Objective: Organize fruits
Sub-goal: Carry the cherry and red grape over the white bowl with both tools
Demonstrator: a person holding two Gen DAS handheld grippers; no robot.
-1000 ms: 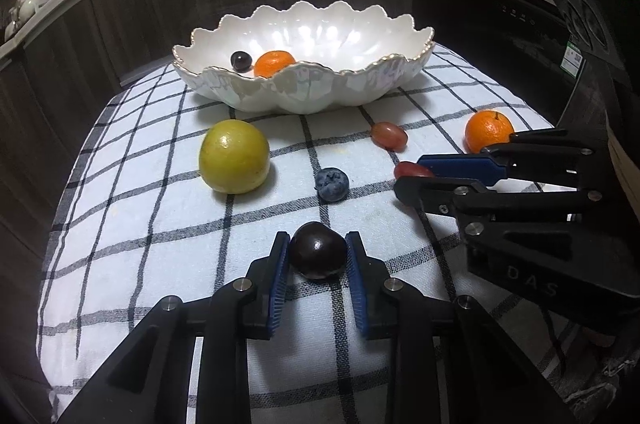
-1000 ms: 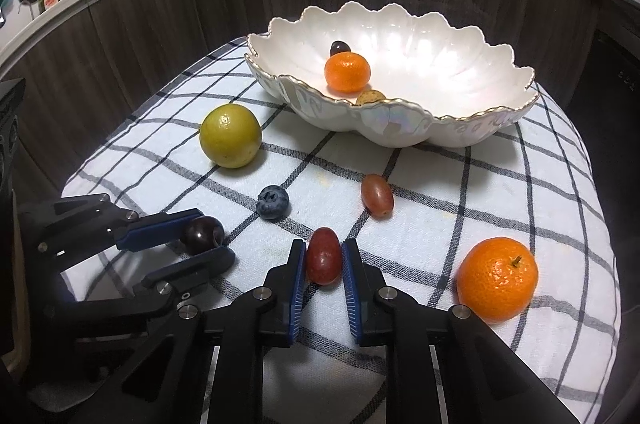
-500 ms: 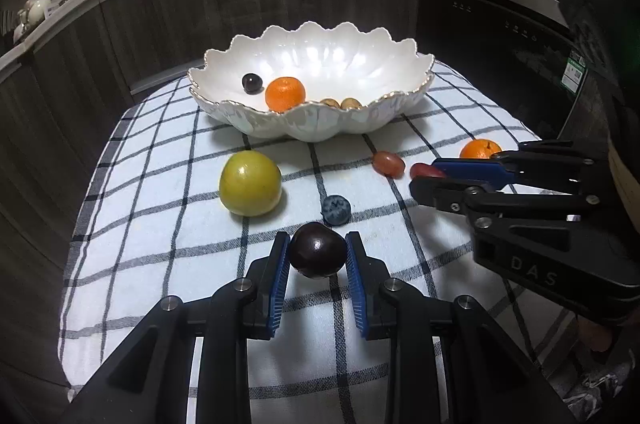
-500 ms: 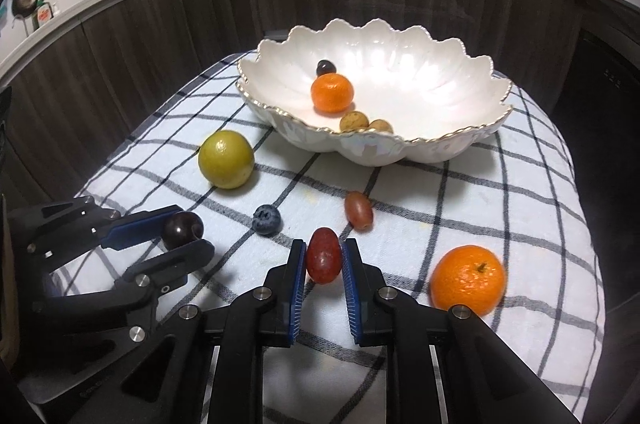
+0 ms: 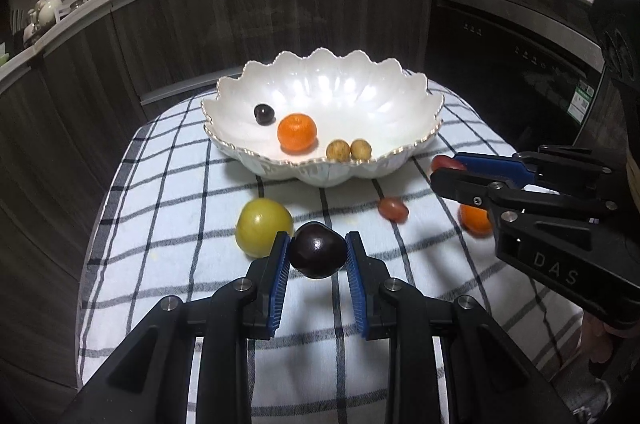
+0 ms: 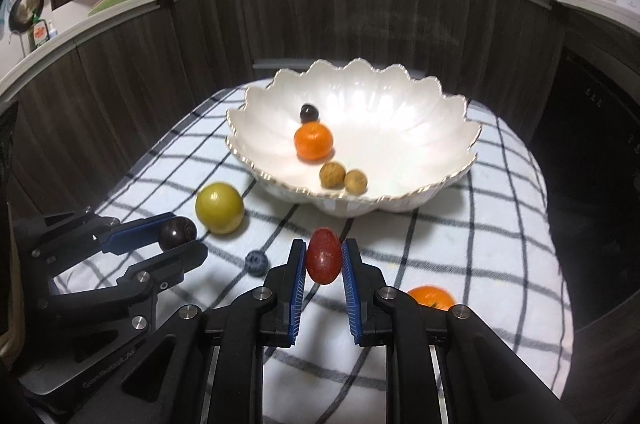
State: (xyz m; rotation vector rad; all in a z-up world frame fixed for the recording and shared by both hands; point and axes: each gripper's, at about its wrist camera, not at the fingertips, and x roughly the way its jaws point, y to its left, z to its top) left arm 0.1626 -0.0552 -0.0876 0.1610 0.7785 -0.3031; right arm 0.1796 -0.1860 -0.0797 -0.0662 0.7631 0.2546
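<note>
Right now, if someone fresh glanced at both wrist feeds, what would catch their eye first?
Probably the two loaded grippers: the left gripper clamps a dark plum, and the right gripper clamps a red grape, both above the checked cloth. Behind them sits the scalloped white bowl, holding an orange, a dark grape and two small tan fruits.

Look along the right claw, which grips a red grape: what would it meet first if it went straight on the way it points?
Probably the near scalloped rim of the white bowl, straight ahead of the right claw and its red grape; only checked cloth lies between, though depth is uncertain.
</note>
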